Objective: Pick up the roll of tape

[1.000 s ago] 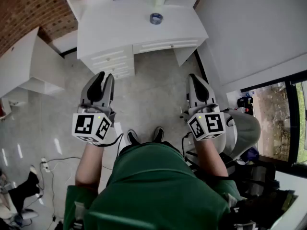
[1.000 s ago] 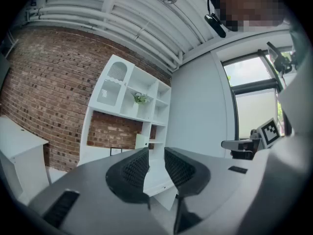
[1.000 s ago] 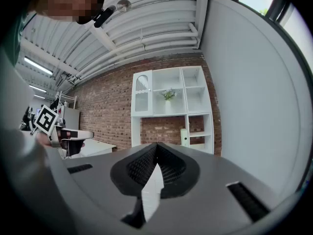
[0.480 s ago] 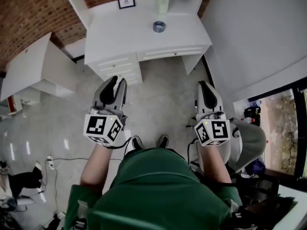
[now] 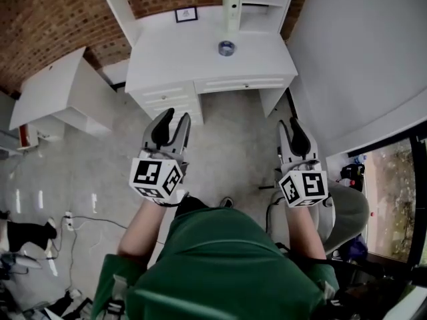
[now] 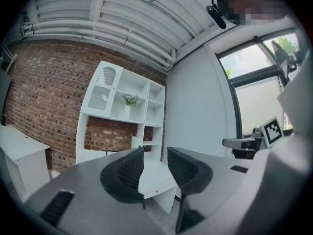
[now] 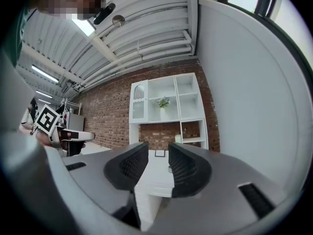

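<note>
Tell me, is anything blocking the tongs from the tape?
Nothing visible. The tape sits openly on the desk; only bare floor separates it from the left tongs and right tongs. The right tongs' jaws have just been opening, empty.

From where I stand I count one tape roll (image 5: 226, 47), one desk (image 5: 173, 53), one picture frame (image 5: 186, 14), one plant (image 6: 130, 100) and one side table (image 5: 48, 89). There are two grippers: left gripper (image 5: 175, 120) and right gripper (image 5: 289, 124).
</note>
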`<action>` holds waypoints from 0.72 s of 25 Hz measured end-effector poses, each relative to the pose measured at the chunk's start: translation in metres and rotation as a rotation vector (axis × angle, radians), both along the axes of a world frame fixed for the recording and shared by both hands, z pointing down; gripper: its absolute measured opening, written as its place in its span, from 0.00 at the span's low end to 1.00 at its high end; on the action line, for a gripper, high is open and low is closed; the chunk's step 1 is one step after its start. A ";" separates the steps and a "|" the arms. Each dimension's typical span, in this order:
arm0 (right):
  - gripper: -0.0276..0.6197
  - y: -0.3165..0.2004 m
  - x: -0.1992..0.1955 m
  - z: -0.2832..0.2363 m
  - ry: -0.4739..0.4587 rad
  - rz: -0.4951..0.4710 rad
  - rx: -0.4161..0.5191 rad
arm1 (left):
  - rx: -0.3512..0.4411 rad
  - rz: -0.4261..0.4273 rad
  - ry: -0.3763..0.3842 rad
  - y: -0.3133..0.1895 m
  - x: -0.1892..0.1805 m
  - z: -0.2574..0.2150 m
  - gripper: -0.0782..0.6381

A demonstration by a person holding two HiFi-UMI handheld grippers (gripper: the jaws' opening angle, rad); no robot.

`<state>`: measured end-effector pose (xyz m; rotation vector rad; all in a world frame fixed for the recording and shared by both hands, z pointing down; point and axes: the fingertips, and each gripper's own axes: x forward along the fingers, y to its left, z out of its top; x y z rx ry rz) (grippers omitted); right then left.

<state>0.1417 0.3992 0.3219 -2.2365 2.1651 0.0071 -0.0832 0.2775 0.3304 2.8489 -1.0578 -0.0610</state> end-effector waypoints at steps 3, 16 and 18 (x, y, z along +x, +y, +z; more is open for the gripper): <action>0.24 0.004 0.011 0.004 -0.014 -0.008 -0.008 | -0.014 -0.008 -0.021 0.007 0.006 0.007 0.32; 0.24 -0.034 0.028 0.035 -0.054 -0.012 -0.062 | -0.090 -0.007 -0.040 -0.040 0.020 0.041 0.32; 0.24 -0.051 0.031 0.034 -0.048 0.000 -0.066 | -0.095 -0.003 -0.035 -0.061 0.022 0.043 0.32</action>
